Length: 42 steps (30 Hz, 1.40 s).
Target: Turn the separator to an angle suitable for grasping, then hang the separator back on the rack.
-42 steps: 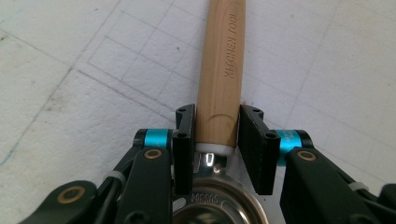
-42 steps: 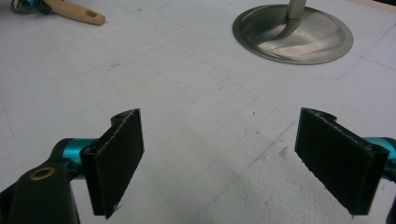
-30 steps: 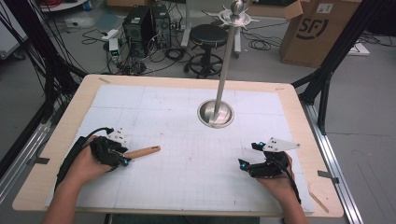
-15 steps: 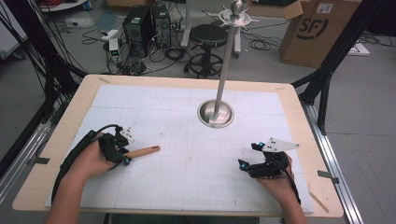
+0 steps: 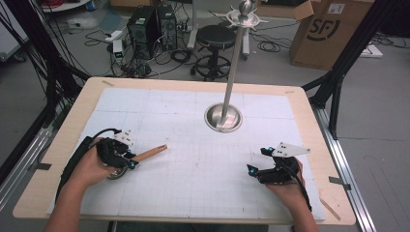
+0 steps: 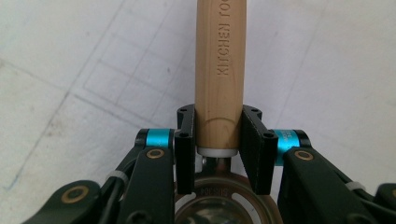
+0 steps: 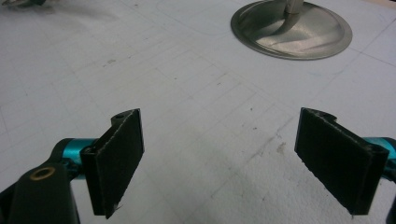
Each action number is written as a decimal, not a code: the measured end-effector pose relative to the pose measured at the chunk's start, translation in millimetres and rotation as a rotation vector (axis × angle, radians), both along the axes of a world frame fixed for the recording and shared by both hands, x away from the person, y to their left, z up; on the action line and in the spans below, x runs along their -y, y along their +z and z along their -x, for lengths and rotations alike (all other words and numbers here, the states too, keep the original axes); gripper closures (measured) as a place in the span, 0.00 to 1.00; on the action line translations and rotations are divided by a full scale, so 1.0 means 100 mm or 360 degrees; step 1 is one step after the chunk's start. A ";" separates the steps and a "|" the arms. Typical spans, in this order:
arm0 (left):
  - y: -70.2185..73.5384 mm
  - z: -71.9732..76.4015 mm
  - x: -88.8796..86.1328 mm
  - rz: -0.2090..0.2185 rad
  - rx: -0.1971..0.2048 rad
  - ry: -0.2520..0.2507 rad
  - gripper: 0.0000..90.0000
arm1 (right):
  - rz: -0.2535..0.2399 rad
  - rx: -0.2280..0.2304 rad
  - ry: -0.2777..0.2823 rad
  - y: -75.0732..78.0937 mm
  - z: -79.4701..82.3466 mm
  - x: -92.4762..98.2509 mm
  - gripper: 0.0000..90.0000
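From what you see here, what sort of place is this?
Probably a lab or workshop: a wooden table inside a black frame, computer towers with loose cables on the floor, and a cardboard box.

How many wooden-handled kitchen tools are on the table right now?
1. The wooden-handled tool lies at the table's left, its handle between the left gripper pads; nothing suggests another is hidden.

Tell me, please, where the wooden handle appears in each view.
High view: handle left of centre, in the left claw, which has just been closing.
Left gripper view: centre, running up to the top edge.
Right gripper view: cannot tell; dark shape at top left.
Shared landmark: grid mat.
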State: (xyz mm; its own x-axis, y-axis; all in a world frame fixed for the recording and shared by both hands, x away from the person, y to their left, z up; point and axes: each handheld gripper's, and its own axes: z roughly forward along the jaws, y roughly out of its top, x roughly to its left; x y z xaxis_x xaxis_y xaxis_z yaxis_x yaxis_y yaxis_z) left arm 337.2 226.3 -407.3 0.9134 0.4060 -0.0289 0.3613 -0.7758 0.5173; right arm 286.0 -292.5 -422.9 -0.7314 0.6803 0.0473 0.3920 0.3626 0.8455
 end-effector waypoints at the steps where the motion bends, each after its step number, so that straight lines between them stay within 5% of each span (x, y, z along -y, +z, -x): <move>1: 0.03 0.02 -0.01 0.0058 0.0039 0.0006 0.77 | 0.0000 0.0007 -0.0003 0.00 -0.01 0.00 0.16; 5: 0.08 0.03 -0.05 0.0149 0.0090 -0.0003 0.77 | -0.0005 -0.0005 -0.0012 0.00 -0.01 0.01 0.16; 7: 0.12 0.07 -0.10 0.0274 0.0101 0.0021 0.77 | -0.0010 -0.0002 -0.0014 -0.01 -0.02 0.01 0.16; 8: 0.12 0.07 -0.10 0.0274 0.0101 0.0021 0.77 | -0.0015 -0.0007 -0.0016 0.00 -0.02 0.01 0.16; 10: 0.15 0.08 -0.14 0.0395 0.0119 0.0018 0.77 | -0.0016 -0.0013 -0.0019 -0.01 -0.02 0.01 0.16; 14: 0.17 0.08 -0.19 0.0517 0.0163 0.0039 0.77 | -0.0020 -0.0010 -0.0028 0.00 -0.02 0.02 0.16; 21: 0.17 0.10 -0.19 0.0541 0.0190 0.0039 0.77 | -0.0014 -0.0006 -0.0043 0.00 0.01 0.02 0.16; 31: 0.19 0.08 -0.17 0.0673 0.0202 0.0034 0.77 | -0.0021 -0.0008 -0.0031 -0.01 0.02 0.01 0.16; 42: 0.27 0.04 0.00 0.0982 0.0248 0.0069 0.76 | -0.0009 -0.0007 -0.0034 -0.01 0.05 0.05 0.16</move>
State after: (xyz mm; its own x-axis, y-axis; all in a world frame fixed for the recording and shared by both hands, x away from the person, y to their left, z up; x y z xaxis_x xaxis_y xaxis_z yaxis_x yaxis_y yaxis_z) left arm 333.3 226.3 -379.9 0.9089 0.3938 -0.1371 0.2698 -0.3049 0.9134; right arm 280.9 -297.0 -424.0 -0.7166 0.6954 0.0541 0.4031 0.3495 0.8458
